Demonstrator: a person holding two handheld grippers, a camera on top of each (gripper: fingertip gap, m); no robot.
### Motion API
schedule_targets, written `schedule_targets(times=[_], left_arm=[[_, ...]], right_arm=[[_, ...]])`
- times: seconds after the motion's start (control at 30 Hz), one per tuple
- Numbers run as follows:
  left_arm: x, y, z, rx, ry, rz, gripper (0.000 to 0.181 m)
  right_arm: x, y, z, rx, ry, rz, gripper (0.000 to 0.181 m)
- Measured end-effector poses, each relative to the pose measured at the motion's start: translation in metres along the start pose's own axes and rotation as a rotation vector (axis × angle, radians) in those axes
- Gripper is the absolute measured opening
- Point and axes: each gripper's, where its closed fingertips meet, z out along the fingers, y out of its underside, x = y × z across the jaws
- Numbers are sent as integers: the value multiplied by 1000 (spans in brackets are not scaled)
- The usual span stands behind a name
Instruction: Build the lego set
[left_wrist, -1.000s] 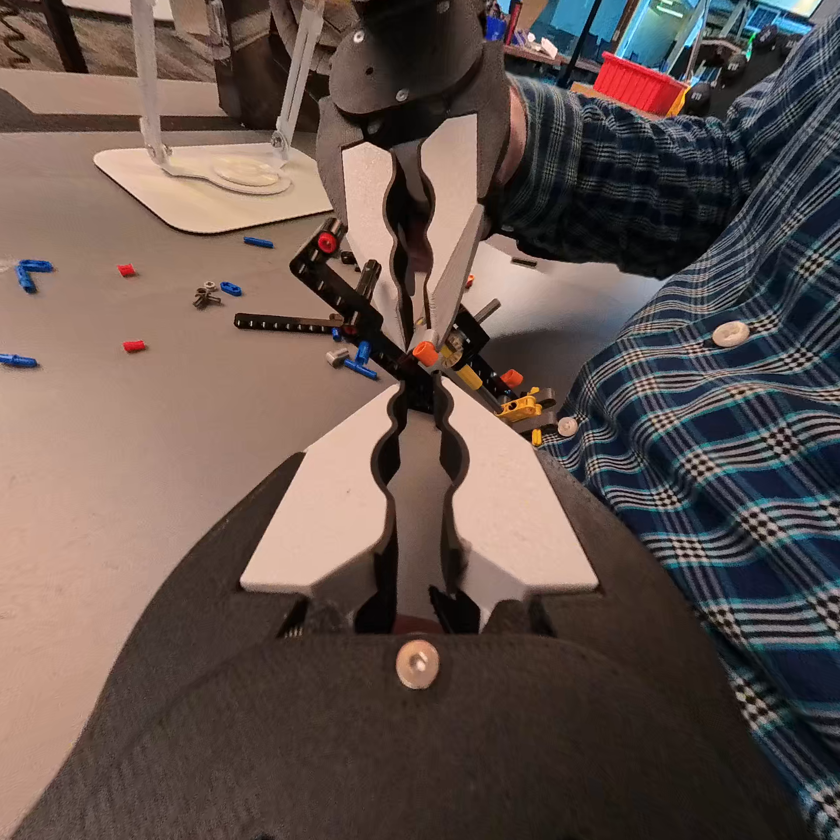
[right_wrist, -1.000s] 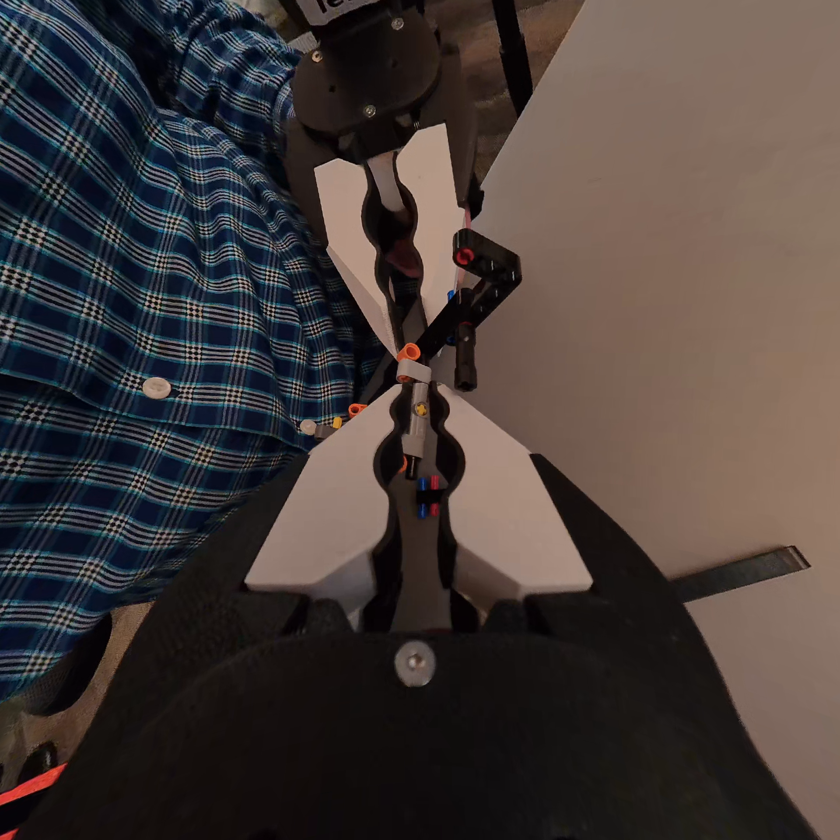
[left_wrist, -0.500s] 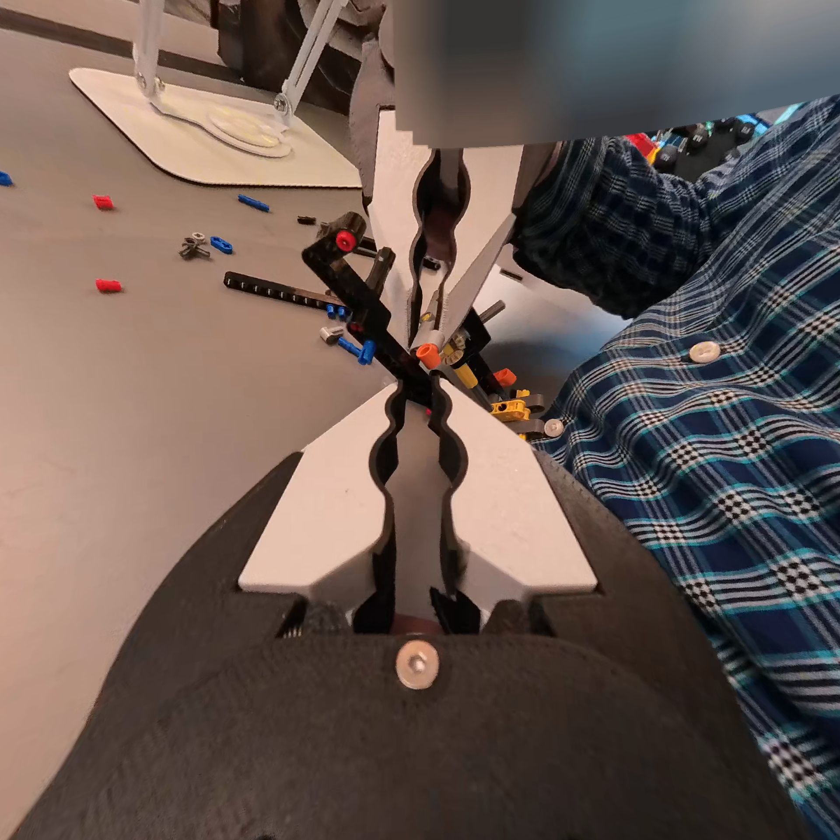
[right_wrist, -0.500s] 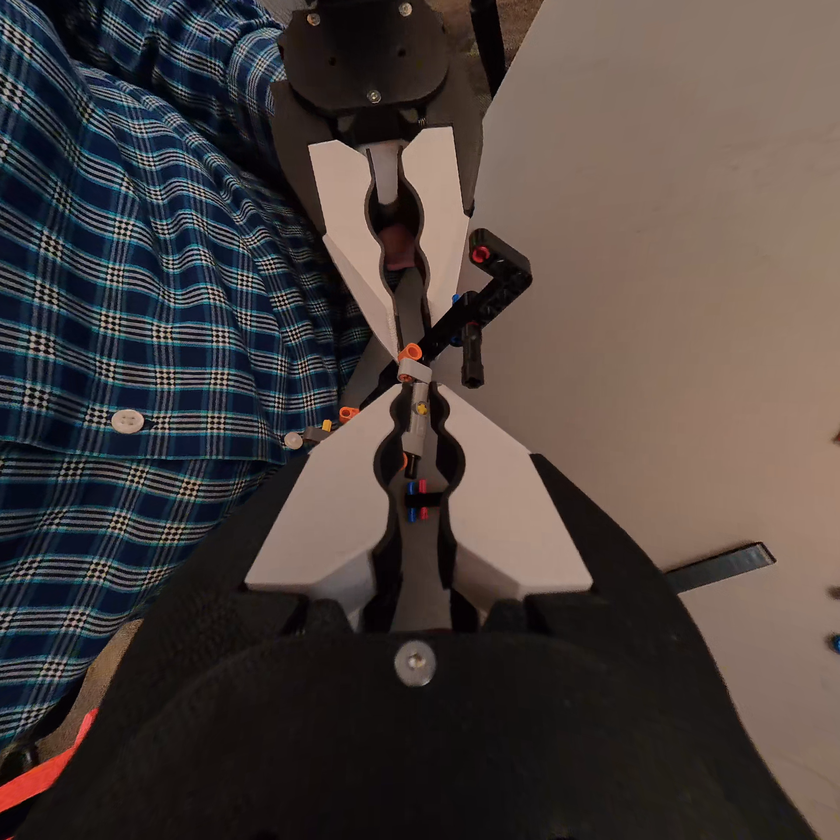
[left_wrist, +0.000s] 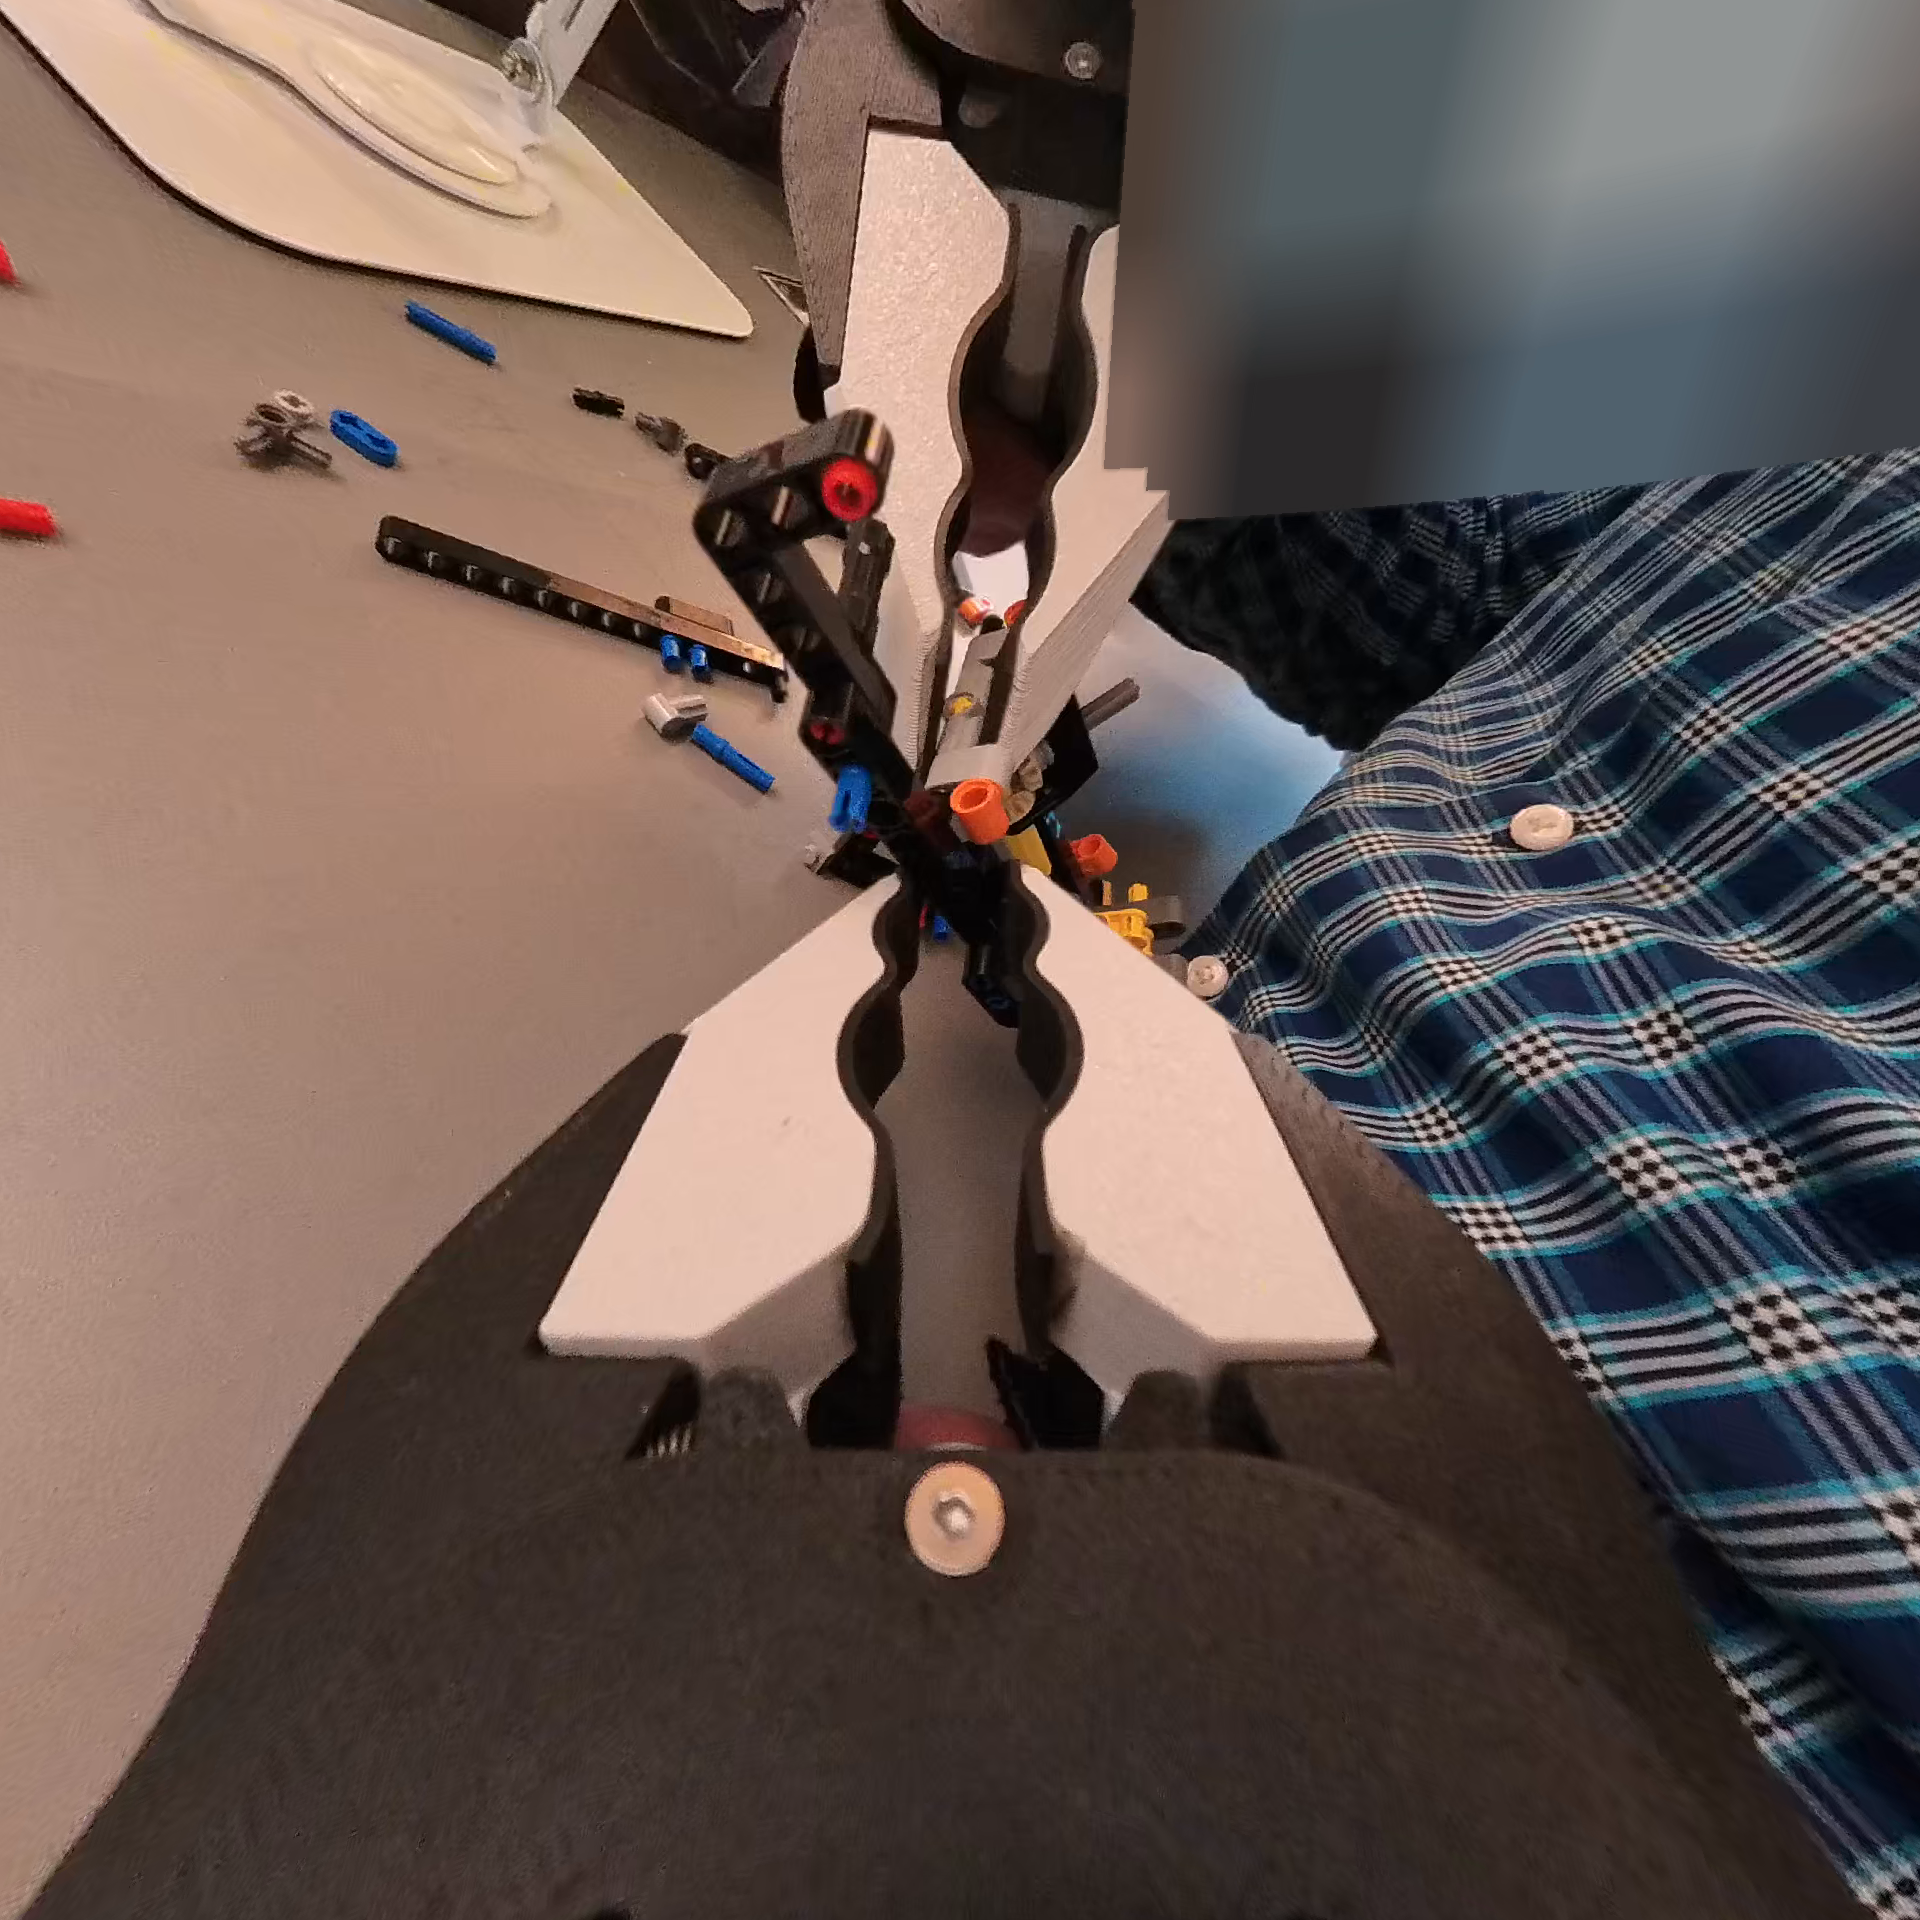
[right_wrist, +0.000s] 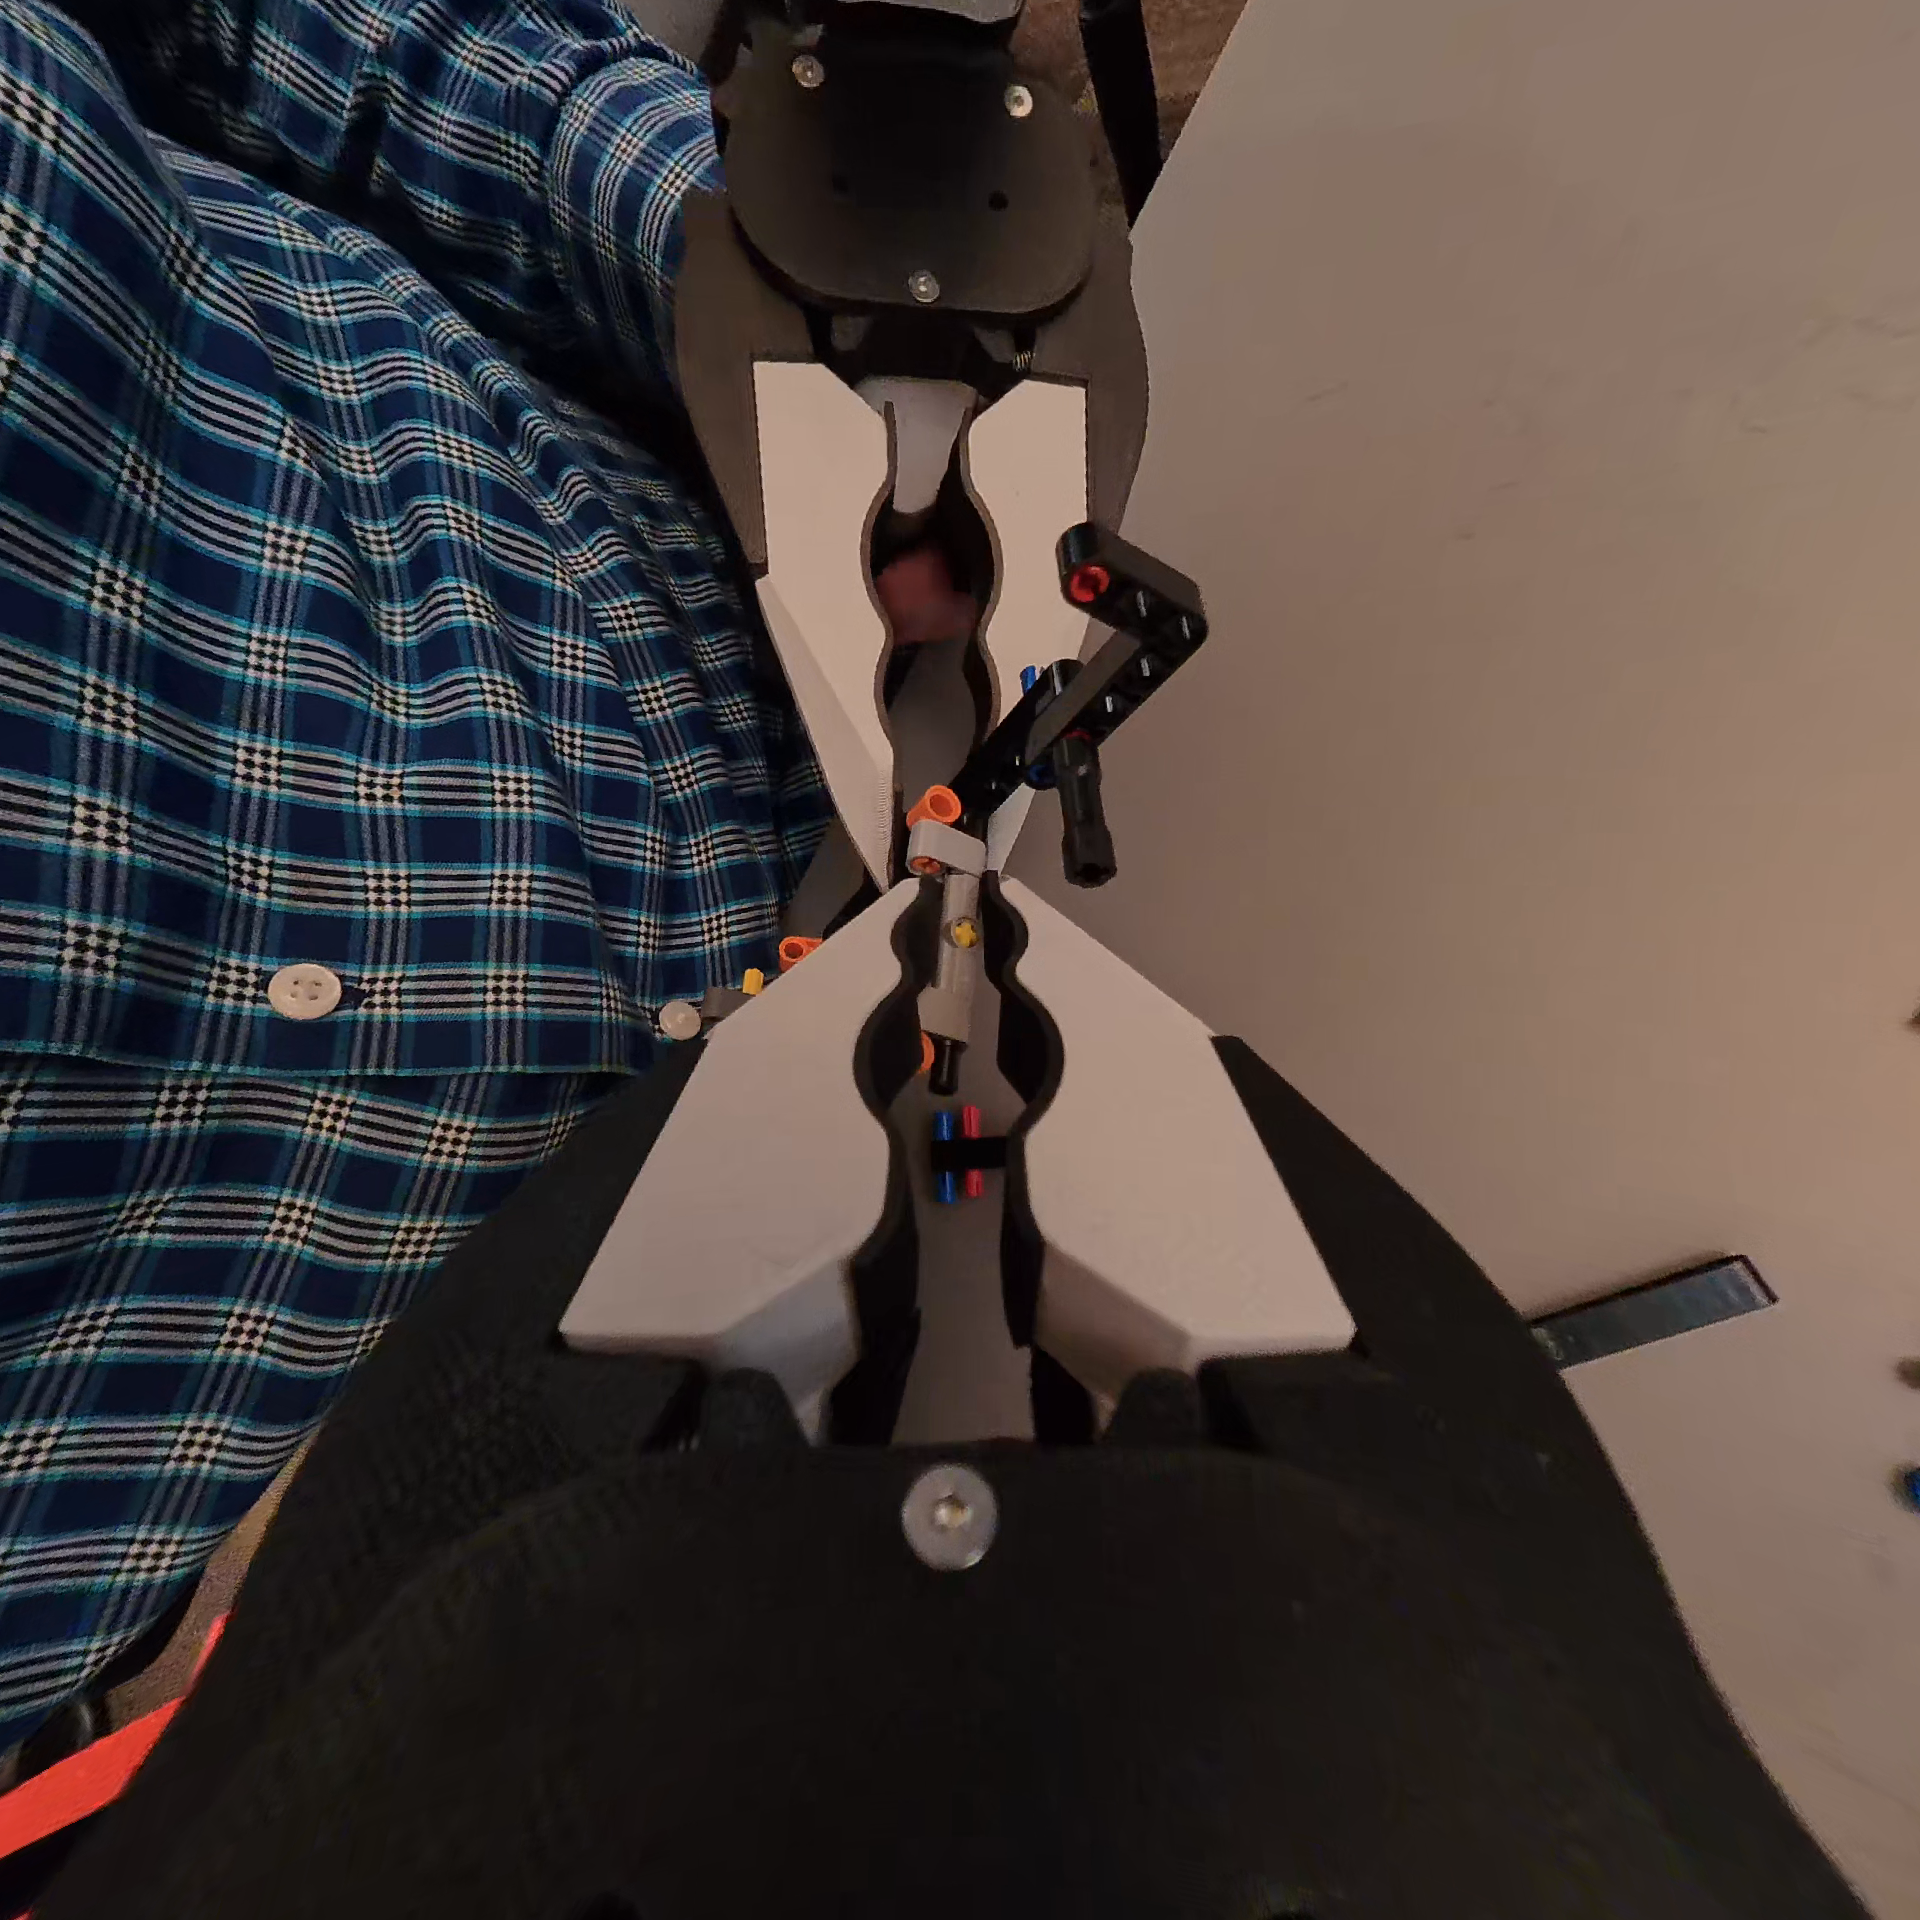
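I can't find any words, numbers or signs to read in my two views. The lego pieces (left_wrist: 582, 597) on the table (left_wrist: 312, 935) are plain. The white pad (left_wrist: 343, 197) at the table's far edge has no writing I can make out. The checked shirt (right_wrist: 312, 623) has none either.

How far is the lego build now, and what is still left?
Partly done: a black beam assembly with red, blue and orange pins exists. In hand: the left gripper holds it while the right gripper holds a grey part against it. Left: a long black beam and loose pins lie unused on the table.
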Motion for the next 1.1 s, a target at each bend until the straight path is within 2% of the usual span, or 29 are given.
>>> schedule_targets(times=[0.2,0.57,0.83,1.1], left_arm=[[-9,-9,0,27,7,-88,10],[-41,-39,0,43,-8,-73,9],[-36,-60,-11,132,147,23,6],[-41,-68,-13,138,201,42,6]], right_arm=[[14,-1,-4,45,-17,34,6],[53,-14,-22,223,-6,75,8],[47,-41,-39,337,36,21,23],[47,-47,-56,394,53,13,24]])
